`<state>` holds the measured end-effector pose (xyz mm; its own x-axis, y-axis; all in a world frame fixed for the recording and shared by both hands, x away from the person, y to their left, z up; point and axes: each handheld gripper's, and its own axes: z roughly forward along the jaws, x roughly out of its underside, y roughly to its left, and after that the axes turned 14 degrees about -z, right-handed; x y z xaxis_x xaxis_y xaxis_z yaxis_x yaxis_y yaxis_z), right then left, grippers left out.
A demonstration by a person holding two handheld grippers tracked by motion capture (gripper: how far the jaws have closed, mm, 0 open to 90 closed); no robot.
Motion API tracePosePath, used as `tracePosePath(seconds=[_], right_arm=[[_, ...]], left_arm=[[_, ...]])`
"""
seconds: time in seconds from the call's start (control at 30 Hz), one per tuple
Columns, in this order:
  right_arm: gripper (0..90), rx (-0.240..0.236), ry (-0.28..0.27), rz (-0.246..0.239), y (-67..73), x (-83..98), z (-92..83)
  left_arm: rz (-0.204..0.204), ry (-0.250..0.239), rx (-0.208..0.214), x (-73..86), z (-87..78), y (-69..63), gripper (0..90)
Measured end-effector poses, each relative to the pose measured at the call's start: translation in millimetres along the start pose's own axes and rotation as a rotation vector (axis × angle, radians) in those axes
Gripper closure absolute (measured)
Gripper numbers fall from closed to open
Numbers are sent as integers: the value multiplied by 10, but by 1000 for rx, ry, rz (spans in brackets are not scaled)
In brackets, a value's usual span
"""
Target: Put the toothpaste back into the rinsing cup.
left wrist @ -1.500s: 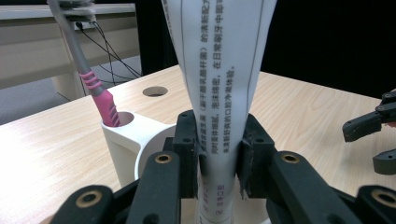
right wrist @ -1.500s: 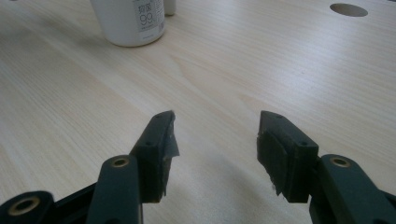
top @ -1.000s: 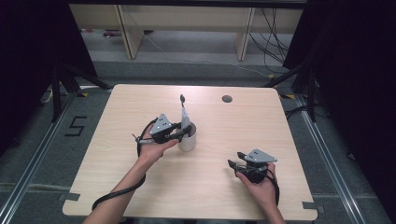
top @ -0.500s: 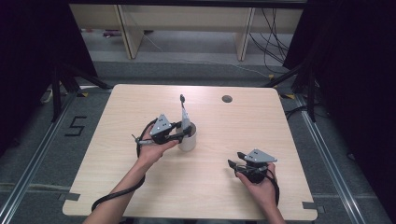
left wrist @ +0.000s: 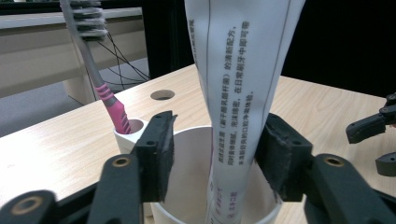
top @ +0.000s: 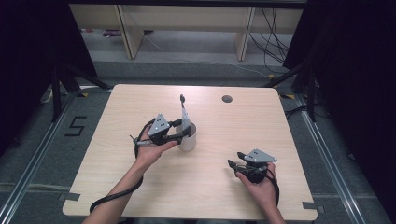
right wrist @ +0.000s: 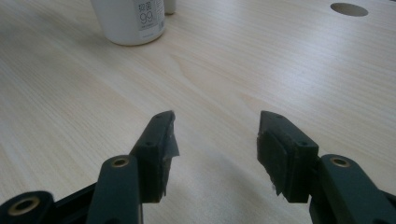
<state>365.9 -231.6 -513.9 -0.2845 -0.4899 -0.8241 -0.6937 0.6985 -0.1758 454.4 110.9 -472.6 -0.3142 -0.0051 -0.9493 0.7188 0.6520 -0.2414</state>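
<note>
- The left gripper [top: 186,134] was parked right at the white cup [top: 188,139], about mid-table, a bit left of centre.
- Its jaws had just been opening. A white toothpaste tube [left wrist: 236,93] stood between them, lower end down inside the cup [left wrist: 187,154].
- From the left gripper view, the right-hand pad looked like it was brushing the tube's edge, and the left-hand pad was clearly off it with a gap. So I'd call that grip let go, jaws apart around the tube.
- The tube leaned slightly and stuck up well above the cup's rim, small printed text running down its length.
- A toothbrush [left wrist: 100,79] with a grey and pink handle sat upright in a small side holder on the cup, bristles up top.
- In the high view the toothbrush [top: 183,103] poked up behind the cup.
- The right gripper [top: 237,165] hung low over the table [top: 261,126] near the right front, well apart from the cup.
- Its jaws were spread wide with only bare wood between them, going by the right gripper view.
- A round hole [top: 227,99] sat in the tabletop toward the far side.
</note>
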Motion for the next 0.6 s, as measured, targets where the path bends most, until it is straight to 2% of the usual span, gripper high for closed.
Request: tracePosePath(seconds=[0.07,0.1,0.13,0.17,0.2,0.3,0.33,0.5,0.53,0.6], right_arm=[[471,-2,7,20,16,-3,-5],[471,1,-3,-4,-2,0,3],[471,3,-4,-1,4,0,4],[471,8,-15,-30,-15,2,11],[471,-1,-2,-7,0,-1,4],[471,-2,7,19,19,-3,-4],[471,0,-3,-8,0,-1,4],[471,7,-14,-26,-15,2,10],[471,1,1,3,2,-1,0],[471,3,-7,-12,-9,1,6]], left_arm=[[3,1,-4,-5,-14,-6,424],[2,1,-5,-8,-22,-10,414],[8,3,-7,-13,-29,-10,406],[11,5,-11,-15,-34,-14,400],[13,6,-12,-16,-38,-17,395],[21,10,-11,-16,-49,-24,372],[21,10,-11,-16,-49,-24,365],[25,9,-12,-33,-104,-42,352],[29,6,-7,-36,-112,-40,350],[28,15,-9,-41,-148,-47,344]])
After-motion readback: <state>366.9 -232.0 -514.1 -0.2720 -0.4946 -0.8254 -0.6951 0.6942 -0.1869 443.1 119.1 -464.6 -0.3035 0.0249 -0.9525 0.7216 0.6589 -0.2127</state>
